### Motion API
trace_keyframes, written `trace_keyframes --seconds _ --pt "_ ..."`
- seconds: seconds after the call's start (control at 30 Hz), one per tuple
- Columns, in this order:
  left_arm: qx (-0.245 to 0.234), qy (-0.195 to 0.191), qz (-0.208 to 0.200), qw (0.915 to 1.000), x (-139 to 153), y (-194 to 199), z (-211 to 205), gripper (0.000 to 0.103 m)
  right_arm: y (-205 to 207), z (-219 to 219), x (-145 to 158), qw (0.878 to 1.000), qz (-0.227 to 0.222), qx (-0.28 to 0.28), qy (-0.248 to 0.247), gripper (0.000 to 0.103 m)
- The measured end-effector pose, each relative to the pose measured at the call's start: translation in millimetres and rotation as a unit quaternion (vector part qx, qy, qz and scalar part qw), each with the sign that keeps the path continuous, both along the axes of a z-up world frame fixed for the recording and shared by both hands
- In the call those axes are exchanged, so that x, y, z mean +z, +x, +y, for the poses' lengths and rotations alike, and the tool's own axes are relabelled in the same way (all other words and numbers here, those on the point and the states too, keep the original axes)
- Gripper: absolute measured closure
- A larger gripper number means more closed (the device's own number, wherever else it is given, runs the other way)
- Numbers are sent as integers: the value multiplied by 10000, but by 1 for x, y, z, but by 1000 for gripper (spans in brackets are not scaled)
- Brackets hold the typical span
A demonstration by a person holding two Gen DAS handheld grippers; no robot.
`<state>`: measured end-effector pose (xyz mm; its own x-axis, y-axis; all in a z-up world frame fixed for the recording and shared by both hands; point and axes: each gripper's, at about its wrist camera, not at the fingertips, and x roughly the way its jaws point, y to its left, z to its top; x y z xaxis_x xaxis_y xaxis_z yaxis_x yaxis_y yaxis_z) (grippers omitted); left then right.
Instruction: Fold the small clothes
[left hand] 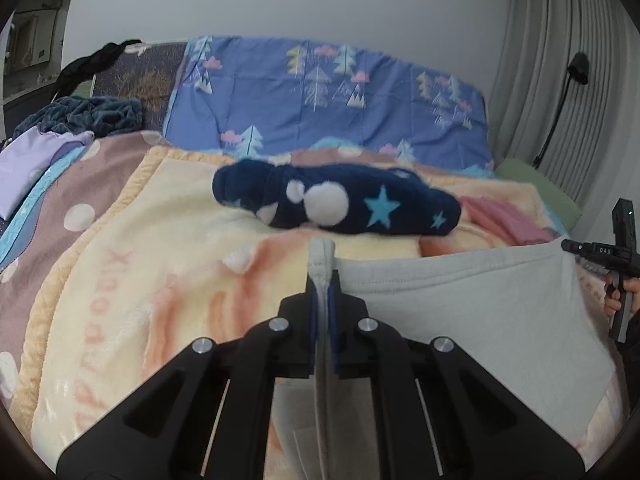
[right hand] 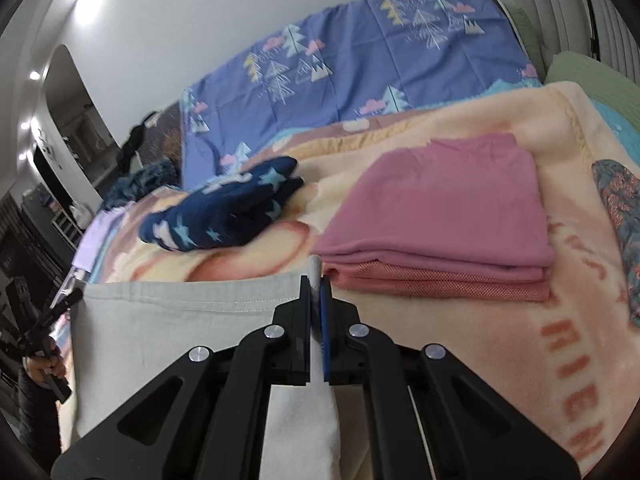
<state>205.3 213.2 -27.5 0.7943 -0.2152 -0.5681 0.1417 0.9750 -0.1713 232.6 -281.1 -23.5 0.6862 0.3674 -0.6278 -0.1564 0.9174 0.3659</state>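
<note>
Grey garment lower part cut off by frame; navy starred fleece blurred.

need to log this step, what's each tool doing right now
Left tool: closed on one corner of the grey garment.
Right tool: closed on the grey garment's other corner.

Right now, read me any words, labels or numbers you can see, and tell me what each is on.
"DAS": white letters on the black handle of the right tongs.
"RIEN": large orange letters woven into the cream blanket; more letters run past the frame edge, and the row above is unreadable.
Orange lettering on the blanket in the left view: too distorted to read.
</note>
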Motion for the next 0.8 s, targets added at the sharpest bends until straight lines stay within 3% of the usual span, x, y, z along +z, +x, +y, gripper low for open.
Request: trace_keyframes --seconds 0.17,0.23,0.3,0.47,0.57,0.6,0.63,0.67,0.7,0.8 --pt "87 468 837 9953 -50 39 -10 91 27 8 -44 9973 589 -290 -322 96" --pt "197 536 912 9942 -58 36 -8 71 25 5 -50 9966 695 -348 -291 95" --pt "261 441 720 9961 -51 22 -1 62 14 -3 -44 9972 591 -377 -252 95" --pt "42 329 320 9989 -18 -34 1 58 -29 -28 -29 9985 448 -277 -163 93" --pt "-452 489 137 9977 1 -68 -36 56 -48 -42 -36 9981 595 -170 17 93" --pt "-747 558 51 9956 8 -82 -60 48 -49 -46 -41 9974 693 -187 110 93" --pt "-1040 615 -4 9927 12 -94 -86 37 -49 -49 -44 9966 768 -194 229 92" --pt "-1436 704 -63 9871 15 -109 -120 31 -47 -50 -48 9954 844 -161 419 89" --pt "-1780 832 -115 9804 15 -121 -151 25 -44 -50 -52 9933 925 -74 693 79" --pt "-2841 1411 -287 9479 1 -162 -253 22 -34 -49 -57 9882 1025 20 1138 74"
